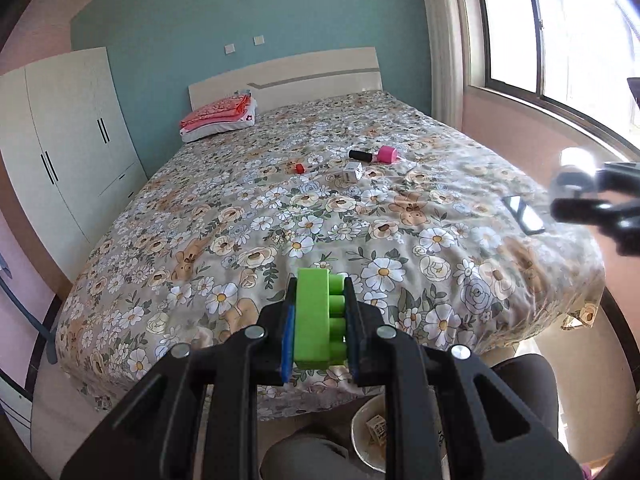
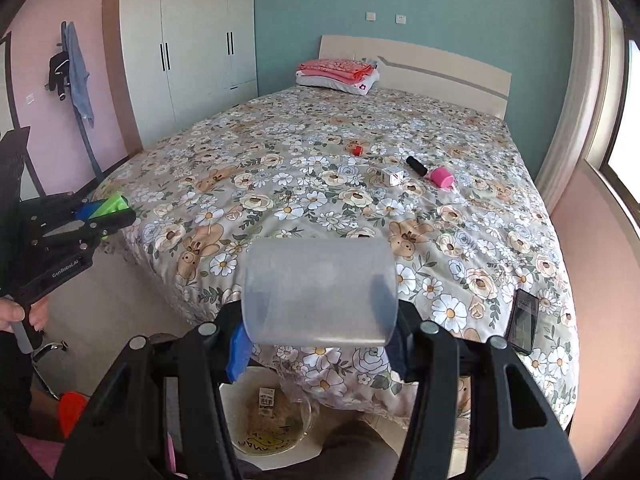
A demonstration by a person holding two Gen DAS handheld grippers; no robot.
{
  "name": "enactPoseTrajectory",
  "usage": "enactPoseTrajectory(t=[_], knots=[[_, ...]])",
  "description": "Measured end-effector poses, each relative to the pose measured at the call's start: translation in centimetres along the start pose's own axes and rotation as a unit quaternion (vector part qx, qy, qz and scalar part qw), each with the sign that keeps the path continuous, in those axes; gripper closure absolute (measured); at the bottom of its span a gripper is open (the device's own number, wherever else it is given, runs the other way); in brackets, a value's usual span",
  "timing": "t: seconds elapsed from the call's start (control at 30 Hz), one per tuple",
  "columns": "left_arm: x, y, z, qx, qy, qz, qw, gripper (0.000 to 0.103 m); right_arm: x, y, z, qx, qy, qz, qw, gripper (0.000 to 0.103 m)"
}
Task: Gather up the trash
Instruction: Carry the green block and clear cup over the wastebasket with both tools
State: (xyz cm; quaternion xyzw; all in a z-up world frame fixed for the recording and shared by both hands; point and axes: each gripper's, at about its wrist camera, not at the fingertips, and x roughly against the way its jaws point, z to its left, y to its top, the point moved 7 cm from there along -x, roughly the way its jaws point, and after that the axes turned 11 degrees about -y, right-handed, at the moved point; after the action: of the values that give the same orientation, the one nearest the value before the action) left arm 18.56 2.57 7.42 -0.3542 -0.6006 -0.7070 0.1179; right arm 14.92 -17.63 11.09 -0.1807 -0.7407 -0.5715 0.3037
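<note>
- Trash is partly gathered, by my reckoning: each gripper carries 1 piece, while several bits lie out on the bed.
- Left wrist view: the left gripper [image 1: 320,320] has its jaws clamped on a bright green studded plastic toy brick [image 1: 318,318], hard and glossy, blue pads pressing both sides, held above the foot of the bed.
- Below it, a round translucent plastic bin [image 1: 362,430] on the floor shows a small printed carton inside, so at least 1 item seems already dropped.
- On the floral quilted bedspread [image 1: 240,220], soft and rumpled, I count 4 loose things mid-bed: a small red piece [image 1: 299,168], a white printed cardboard box [image 1: 352,171], a black cylinder [image 1: 361,155] and a pink plastic cup [image 1: 388,155].
- A flat black glossy phone [image 1: 524,214] lies near the right edge; probably not trash.
- Right wrist view: the right gripper [image 2: 318,344] grips a cloudy translucent plastic cup [image 2: 320,292], smooth and thin-walled, lying sideways between the jaws.
- It hangs just over the bin [image 2: 240,436], which sits at the bed's foot.
- My guess: both held pieces go in next, then the 4 on the bedspread remain.
- The thin cup may buckle under a hard squeeze.
</note>
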Motion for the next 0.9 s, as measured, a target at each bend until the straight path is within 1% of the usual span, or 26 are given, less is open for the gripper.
enactPoseTrajectory(t=[0.13,0.27,0.4,0.57,0.73,0.9], knots=[[-2.4,-4.4,0.1,0.005,-0.02,0.04,0.999,0.08,-2.3,-3.9,1.0,0.001,0.014,0.027,1.0,0.049],[-4.6,-8.3,0.1,0.021,-0.052,0.079,0.9953,0.08,-4.6,-7.4,2.4,0.0,0.029,0.057,0.998,0.049],[-6.2,-11.3,-0.3,0.018,-0.06,0.106,0.9924,0.08,-7.1,-10.9,3.7,-0.001,0.043,0.093,0.995,0.049],[-8.2,-14.6,-1.5,0.006,-0.075,0.141,0.9872,0.08,-10.1,-15.0,5.8,0.003,0.064,0.141,0.988,0.049],[-10.9,-17.9,-2.9,0.008,-0.099,0.18,0.9786,0.08,-12.4,-17.9,7.4,0.002,0.081,0.178,0.981,0.049],[-13.8,-21.0,-4.4,0.012,-0.12,0.22,0.968,0.08,-14.6,-20.8,8.5,0.0,0.096,0.215,0.972,0.049]])
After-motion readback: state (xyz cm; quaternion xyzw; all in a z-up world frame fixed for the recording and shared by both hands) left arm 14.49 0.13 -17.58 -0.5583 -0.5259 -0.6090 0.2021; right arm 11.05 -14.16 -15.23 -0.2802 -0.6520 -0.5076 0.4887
